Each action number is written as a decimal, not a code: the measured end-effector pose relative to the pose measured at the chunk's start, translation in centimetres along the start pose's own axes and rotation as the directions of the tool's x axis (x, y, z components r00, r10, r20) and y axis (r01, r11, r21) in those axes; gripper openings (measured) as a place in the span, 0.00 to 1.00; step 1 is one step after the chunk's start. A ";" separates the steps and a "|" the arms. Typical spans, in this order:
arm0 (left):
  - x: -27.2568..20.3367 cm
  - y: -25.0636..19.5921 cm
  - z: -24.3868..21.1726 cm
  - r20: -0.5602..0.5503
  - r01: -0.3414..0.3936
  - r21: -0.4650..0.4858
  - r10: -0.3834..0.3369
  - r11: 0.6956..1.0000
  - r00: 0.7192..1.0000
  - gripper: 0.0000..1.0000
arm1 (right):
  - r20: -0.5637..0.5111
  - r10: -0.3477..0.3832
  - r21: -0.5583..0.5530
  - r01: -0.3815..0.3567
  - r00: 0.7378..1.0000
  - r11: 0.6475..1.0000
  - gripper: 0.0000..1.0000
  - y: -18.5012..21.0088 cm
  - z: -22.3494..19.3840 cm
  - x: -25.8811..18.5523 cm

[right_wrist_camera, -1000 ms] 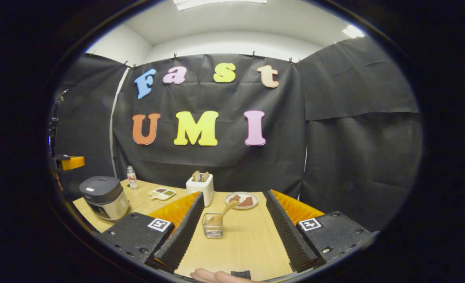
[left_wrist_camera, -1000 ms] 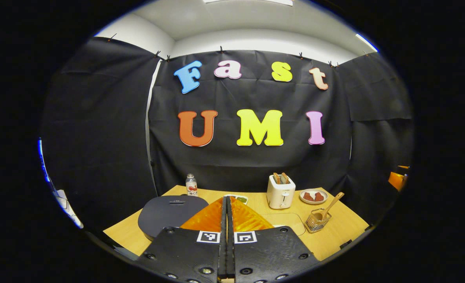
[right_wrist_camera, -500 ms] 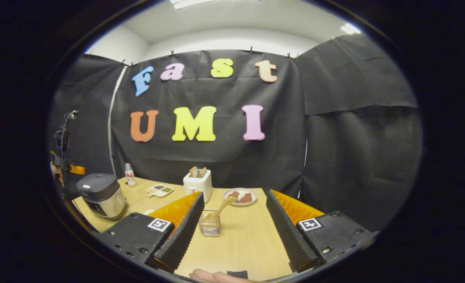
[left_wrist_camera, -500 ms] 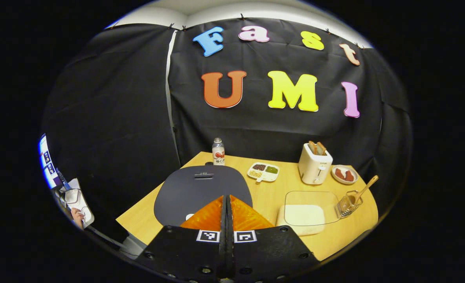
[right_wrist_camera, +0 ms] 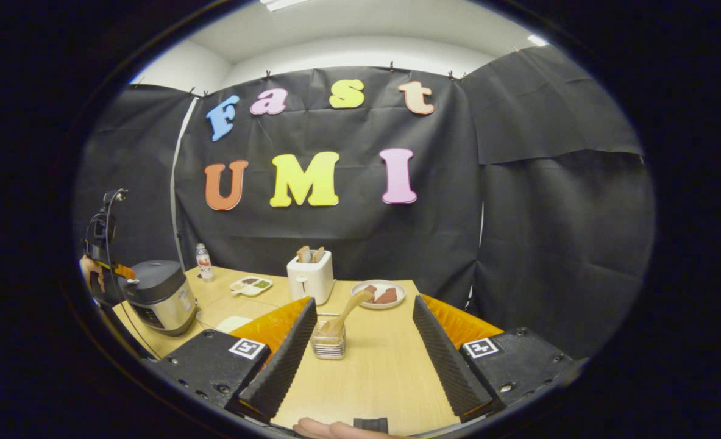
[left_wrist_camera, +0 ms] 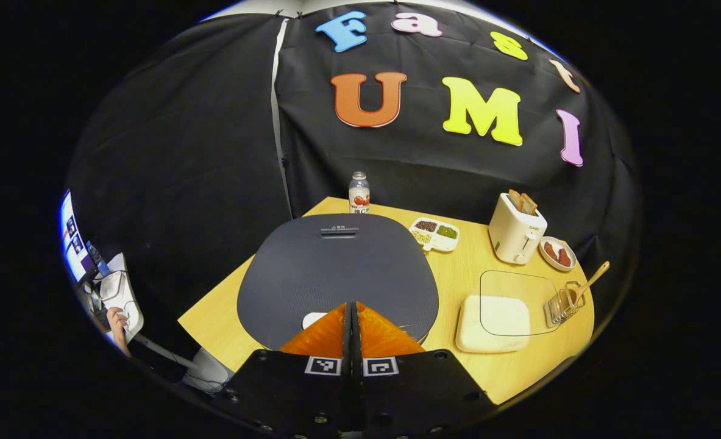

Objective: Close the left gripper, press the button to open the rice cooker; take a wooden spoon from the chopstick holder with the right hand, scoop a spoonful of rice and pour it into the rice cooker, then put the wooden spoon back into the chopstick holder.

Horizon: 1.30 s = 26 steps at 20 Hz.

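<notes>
In the left gripper view I have my left gripper (left_wrist_camera: 351,308) with its fingers pressed together, nothing between them, their tips over the near edge of the cooker (left_wrist_camera: 337,274) lid. The white button (left_wrist_camera: 313,319) sits just left of the tips; I cannot tell whether they touch it. The lid is down. To the right of the cooker on the table (left_wrist_camera: 458,286) lies the rice box (left_wrist_camera: 494,314) with white rice inside, and just past it the wire holder (left_wrist_camera: 560,305) with the spoon (left_wrist_camera: 590,282) leaning out of it. Farther back I see a divided dish (left_wrist_camera: 436,233) just beside the cooker, a toaster (left_wrist_camera: 514,230) with a plate (left_wrist_camera: 559,253) beside it, and a bottle (left_wrist_camera: 359,192) at the far edge by the wall. In the right gripper view my right gripper (right_wrist_camera: 363,332) hovers low over the table with its fingers spread wide and nothing in them. The holder (right_wrist_camera: 328,339) stands between the fingers, nearer the left one, ahead of the tips and clear of both, with the spoon (right_wrist_camera: 347,314) tilted up to the right. Beyond them stand the plate (right_wrist_camera: 382,293) and toaster (right_wrist_camera: 310,277); the cooker (right_wrist_camera: 159,296) is well off to the left.
</notes>
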<state>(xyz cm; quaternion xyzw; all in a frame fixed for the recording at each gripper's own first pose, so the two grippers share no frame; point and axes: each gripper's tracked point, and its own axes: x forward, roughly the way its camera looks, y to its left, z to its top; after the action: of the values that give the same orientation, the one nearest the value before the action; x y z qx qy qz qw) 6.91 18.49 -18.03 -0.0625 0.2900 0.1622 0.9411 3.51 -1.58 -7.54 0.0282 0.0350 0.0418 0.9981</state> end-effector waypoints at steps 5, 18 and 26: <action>-0.1 -0.2 -0.9 -0.046 0.040 0.034 -0.038 0.999 0.998 0.00 | -0.006 0.026 0.011 -0.026 1.000 1.000 0.99 0.6 -0.7 0.1; -4.5 0.8 5.2 0.218 0.026 -0.043 -0.016 0.999 0.976 0.01 | -0.014 0.029 0.005 -0.029 0.999 1.000 1.00 1.6 -1.1 -0.4; -12.3 -2.4 8.8 0.438 0.073 0.013 -0.072 0.997 0.896 0.98 | -0.044 0.018 -0.008 -0.018 0.999 1.000 1.00 2.0 -2.8 1.2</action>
<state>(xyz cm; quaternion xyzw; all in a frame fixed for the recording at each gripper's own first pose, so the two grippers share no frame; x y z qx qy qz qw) 2.73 14.81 -3.73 -0.0371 0.0682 0.1375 0.9875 4.35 0.70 -10.33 0.0232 0.0565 0.0516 0.9968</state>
